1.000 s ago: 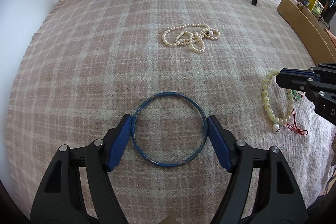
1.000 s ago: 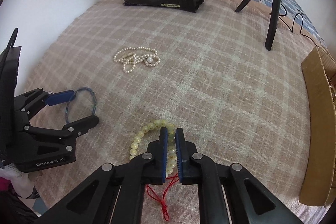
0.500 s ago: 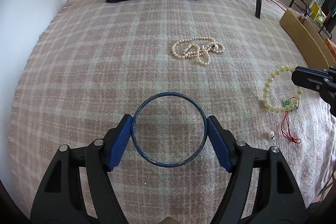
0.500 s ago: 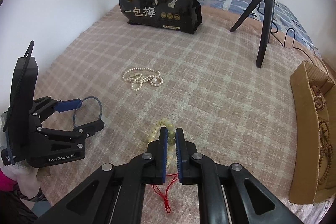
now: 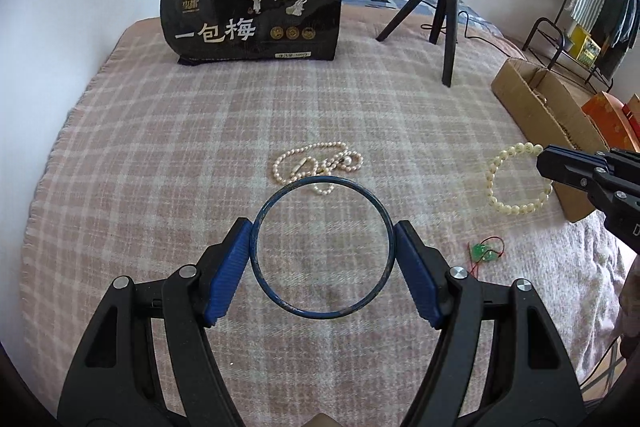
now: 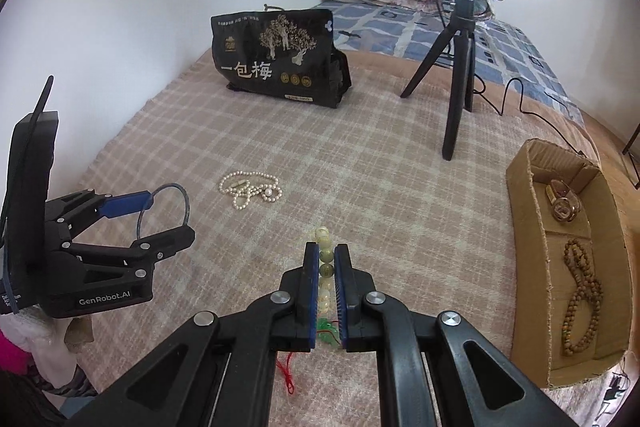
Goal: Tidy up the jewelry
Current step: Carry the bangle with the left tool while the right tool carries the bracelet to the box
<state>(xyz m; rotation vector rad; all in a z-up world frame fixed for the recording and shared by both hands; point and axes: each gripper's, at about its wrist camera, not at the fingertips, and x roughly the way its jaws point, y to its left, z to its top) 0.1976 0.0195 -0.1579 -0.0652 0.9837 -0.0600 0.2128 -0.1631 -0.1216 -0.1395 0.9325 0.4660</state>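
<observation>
My left gripper (image 5: 322, 241) is shut on a thin blue bangle (image 5: 256, 227) and holds it above the plaid blanket (image 5: 160, 155); it also shows in the right wrist view (image 6: 166, 213). My right gripper (image 6: 327, 257) is shut on a pale yellow bead bracelet (image 6: 323, 239) with a green charm (image 6: 326, 331) and red cord, lifted off the blanket. The bracelet (image 5: 494, 179) hangs from that gripper (image 5: 540, 157) in the left wrist view. A white pearl necklace (image 6: 248, 189) lies bunched on the blanket mid-bed.
A cardboard box (image 6: 536, 259) with compartments stands at the right, holding a brown bead string (image 6: 580, 303) and rings. A black snack bag (image 5: 252, 9) stands at the back. A black tripod (image 6: 456, 83) with a ring light stands back right.
Both grippers have risen off the blanket with their loads. The bead bracelet has left the blanket and now hangs from the right gripper.
</observation>
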